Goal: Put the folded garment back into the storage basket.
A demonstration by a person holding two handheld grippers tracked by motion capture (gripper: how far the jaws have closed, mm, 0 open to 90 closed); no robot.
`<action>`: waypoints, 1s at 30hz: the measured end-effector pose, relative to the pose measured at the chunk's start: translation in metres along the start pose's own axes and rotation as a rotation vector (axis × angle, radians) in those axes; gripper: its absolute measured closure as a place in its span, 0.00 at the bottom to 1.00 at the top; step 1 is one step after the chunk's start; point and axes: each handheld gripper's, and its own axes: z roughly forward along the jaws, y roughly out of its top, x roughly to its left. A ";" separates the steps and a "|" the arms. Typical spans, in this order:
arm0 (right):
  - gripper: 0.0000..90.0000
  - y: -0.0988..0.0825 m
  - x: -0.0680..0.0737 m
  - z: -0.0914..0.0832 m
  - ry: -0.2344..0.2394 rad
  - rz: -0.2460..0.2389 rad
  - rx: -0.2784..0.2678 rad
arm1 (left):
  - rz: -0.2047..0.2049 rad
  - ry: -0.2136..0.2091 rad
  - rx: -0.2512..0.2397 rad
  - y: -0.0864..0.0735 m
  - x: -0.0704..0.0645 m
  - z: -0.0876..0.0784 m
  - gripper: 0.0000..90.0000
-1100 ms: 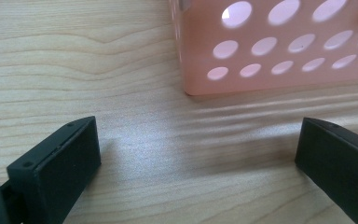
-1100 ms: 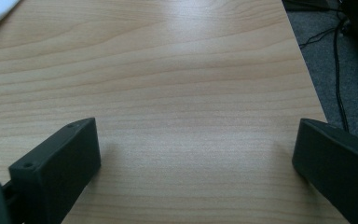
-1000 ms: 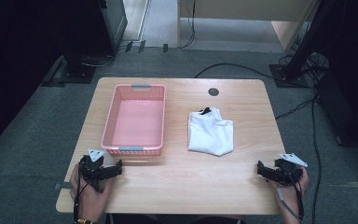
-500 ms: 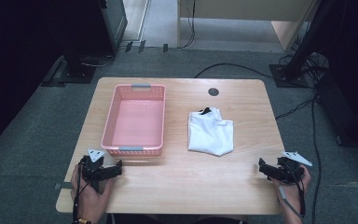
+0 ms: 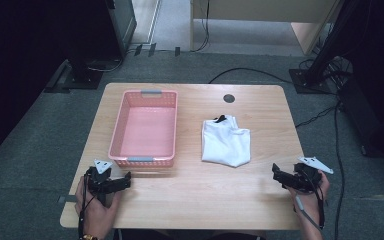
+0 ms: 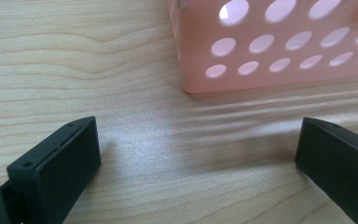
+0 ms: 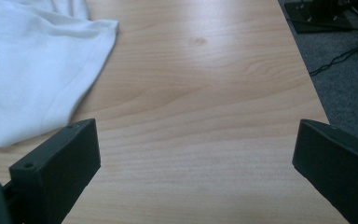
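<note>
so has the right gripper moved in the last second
Yes, slightly: the right gripper has drifted toward the table's right edge and a touch nearer the person.

One pink perforated plastic basket (image 5: 144, 129) and one folded white garment (image 5: 226, 141) lie on the one wooden tabletop (image 5: 205, 195). Two hand-held grippers are present: the left gripper (image 5: 121, 182) and the right gripper (image 5: 278, 175).

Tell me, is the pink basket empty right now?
Empty. The high view shows the pink basket's bare floor; the white folded cloth lies on the table beside it.
</note>
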 end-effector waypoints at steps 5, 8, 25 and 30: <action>0.01 0.006 0.010 -0.001 0.013 -0.019 -0.014 | 0.000 0.000 0.000 0.000 0.000 0.000 0.00; 0.01 0.009 0.016 -0.001 0.027 -0.029 -0.018 | 0.000 0.000 0.000 0.000 0.000 0.000 0.00; 0.01 0.027 0.044 0.005 0.078 -0.062 -0.044 | 0.000 0.000 0.000 0.000 0.000 0.000 0.00; 0.01 0.031 0.053 0.009 0.083 -0.075 -0.046 | 0.000 0.000 0.000 0.000 0.000 0.000 0.00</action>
